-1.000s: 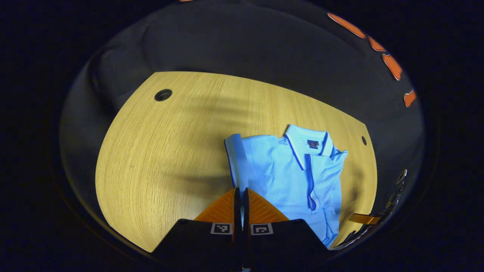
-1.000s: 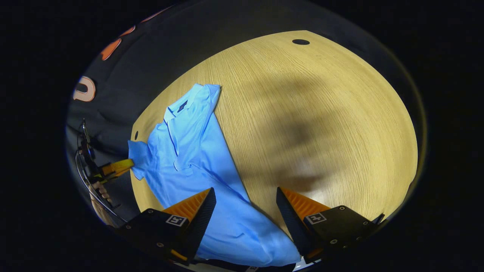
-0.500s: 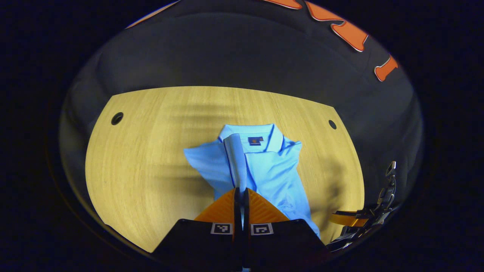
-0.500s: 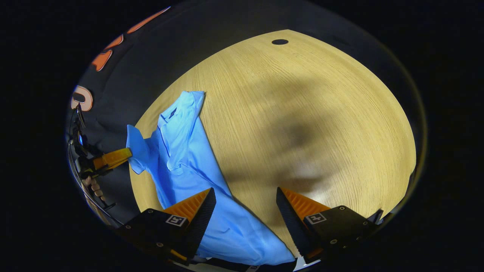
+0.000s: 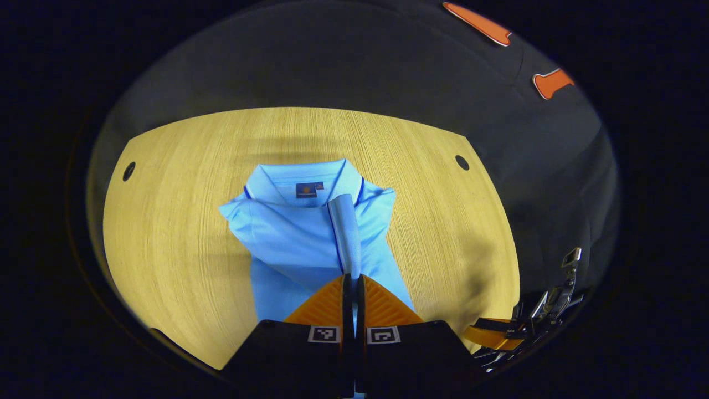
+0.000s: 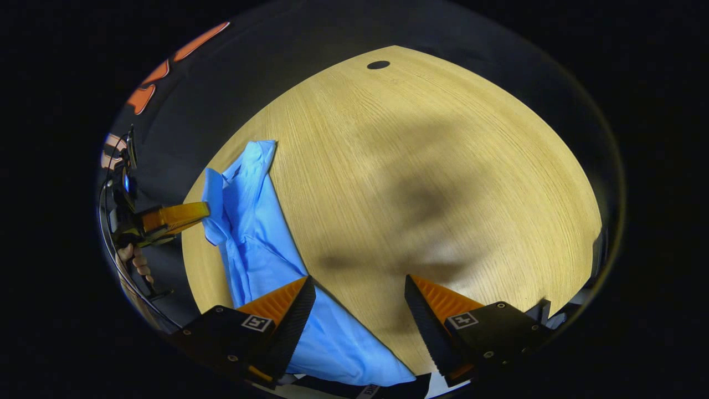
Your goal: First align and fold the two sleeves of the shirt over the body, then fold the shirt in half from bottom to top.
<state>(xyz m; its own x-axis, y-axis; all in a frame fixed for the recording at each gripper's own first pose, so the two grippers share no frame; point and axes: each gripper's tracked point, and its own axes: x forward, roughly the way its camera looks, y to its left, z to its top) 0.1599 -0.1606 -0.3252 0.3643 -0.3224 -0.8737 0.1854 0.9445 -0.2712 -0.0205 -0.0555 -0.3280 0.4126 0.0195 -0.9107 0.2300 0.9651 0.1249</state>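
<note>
Overhead, the left claw [image 5: 353, 280] pinches a sleeve [image 5: 344, 230] of the light-blue polo shirt [image 5: 302, 235] above the pale wooden worktop [image 5: 183, 221]; the right claw [image 6: 360, 302] is spread.

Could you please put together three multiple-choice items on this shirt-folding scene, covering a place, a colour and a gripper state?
1. Where does the shirt lie?
A. on the wooden table
B. on a chair
C. on the floor

2. What colour is the shirt?
A. red
B. light blue
C. white

3. How do the two grippers stand?
A. both open
B. left gripper shut on the sleeve, right gripper open
C. left open, right shut on the collar

Answers:
1. A, since the left gripper view shows the shirt spread on the wood-grain tabletop.
2. B, since the fabric is light blue in both views.
3. B, since the left fingers pinch the sleeve's edge, while the right fingers stand wide apart with nothing between them.
</note>
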